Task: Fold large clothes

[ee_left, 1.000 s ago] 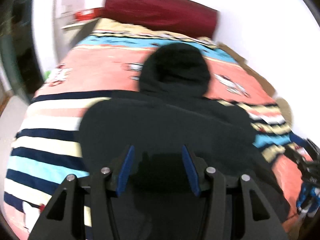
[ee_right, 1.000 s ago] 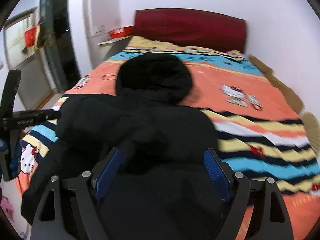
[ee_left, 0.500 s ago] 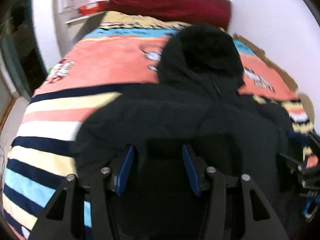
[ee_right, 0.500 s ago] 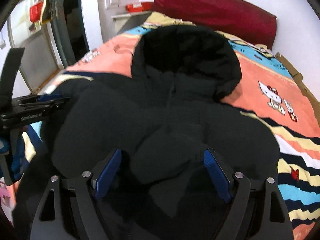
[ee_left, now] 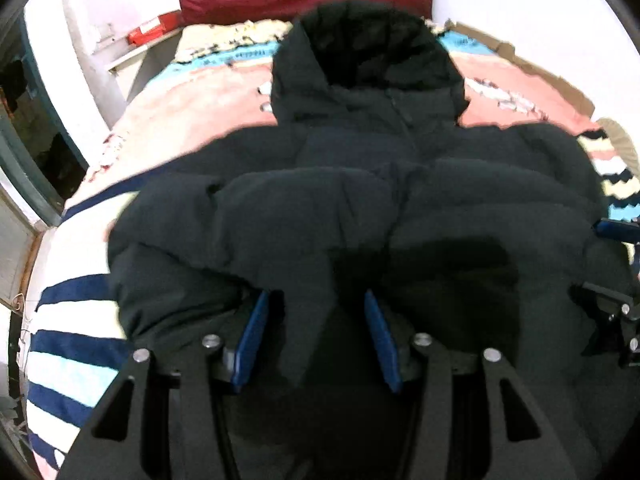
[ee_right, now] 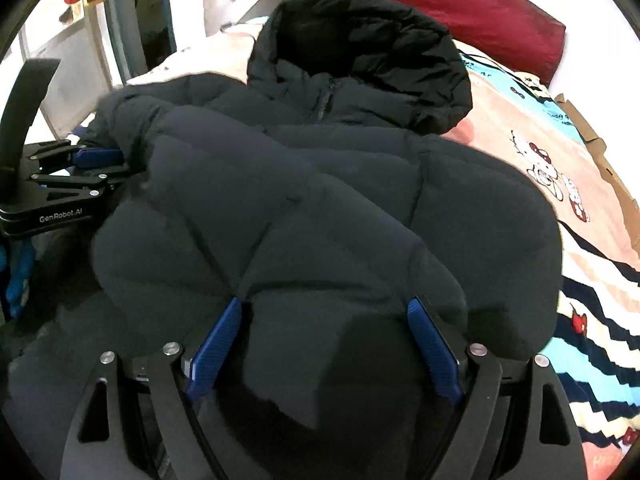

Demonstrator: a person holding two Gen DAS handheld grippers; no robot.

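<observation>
The black puffer jacket (ee_right: 320, 208) is lying on the striped bedspread (ee_right: 592, 344), its hood (ee_right: 360, 52) pointing toward the maroon headboard (ee_right: 460, 4) and hiding much of the bed. Its lower hem is running out of frame. The left gripper (ee_left: 316, 312) and right gripper (ee_right: 324, 316) are each clamping a fold of jacket between 2 blue pads. A red box (ee_left: 150, 32) is sitting beside the headboard.

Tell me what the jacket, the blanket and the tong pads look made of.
Jacket: black synthetic shell, probably nylon or polyester, matte; stitched puffy sections suggest down or fibre fill.
Blanket: soft printed fleece or plush, as it looks; cartoon cats and stripes, no sheen.
Pads: blue rubber or plastic, ribbed surface; which one is unclear.
</observation>
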